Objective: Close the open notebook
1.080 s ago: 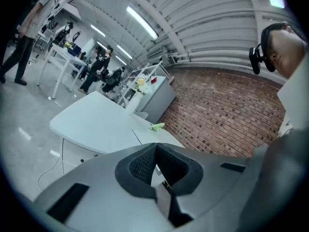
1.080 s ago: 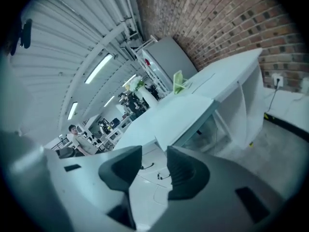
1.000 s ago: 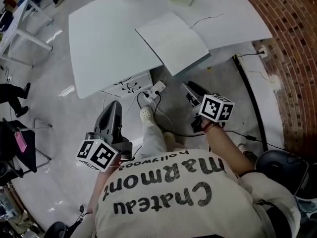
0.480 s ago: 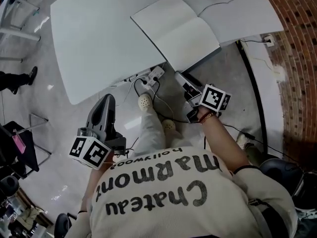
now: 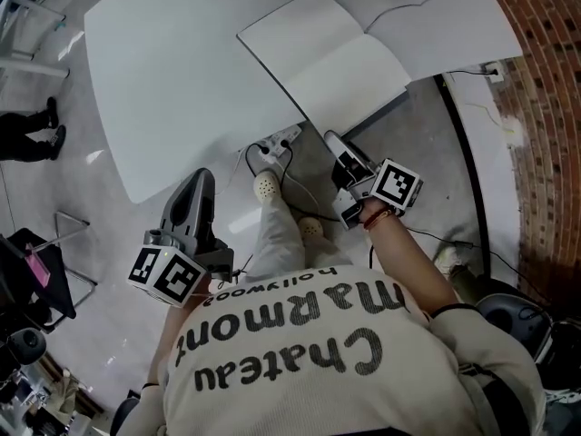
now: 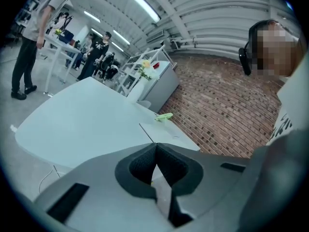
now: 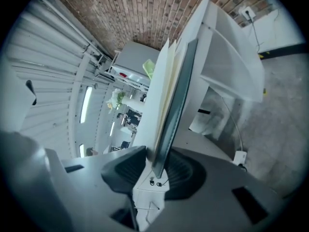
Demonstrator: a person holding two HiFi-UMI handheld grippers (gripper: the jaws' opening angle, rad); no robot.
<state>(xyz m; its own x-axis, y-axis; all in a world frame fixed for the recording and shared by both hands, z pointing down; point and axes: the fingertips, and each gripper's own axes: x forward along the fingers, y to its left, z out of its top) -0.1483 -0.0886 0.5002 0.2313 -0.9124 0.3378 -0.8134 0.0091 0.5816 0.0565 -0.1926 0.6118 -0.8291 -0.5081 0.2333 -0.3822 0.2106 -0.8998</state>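
Observation:
The open notebook (image 5: 320, 54) lies flat on the white table (image 5: 182, 71), its near side sticking out past the table's edge. My right gripper (image 5: 336, 143) reaches up from below to that overhanging edge. In the right gripper view the dark cover and pale pages (image 7: 176, 81) run down between the jaws; the right gripper (image 7: 152, 154) has just been closing and is shut on that edge. My left gripper (image 5: 201, 182) hangs low over the floor, left of the person's legs, shut (image 6: 155, 146) with nothing in it. It points at the notebook (image 6: 164, 132) from afar.
A power strip with cables (image 5: 277, 143) lies on the floor under the table's edge, beside the person's shoes (image 5: 266, 186). A brick wall (image 5: 540, 71) runs along the right. A green thing (image 6: 164, 116) sits at the table's far end. People stand at the far left (image 6: 34, 37).
The right gripper has rolled and moved up under the notebook's overhanging edge, and its jaws now hold that edge. The left gripper has sunk a little.

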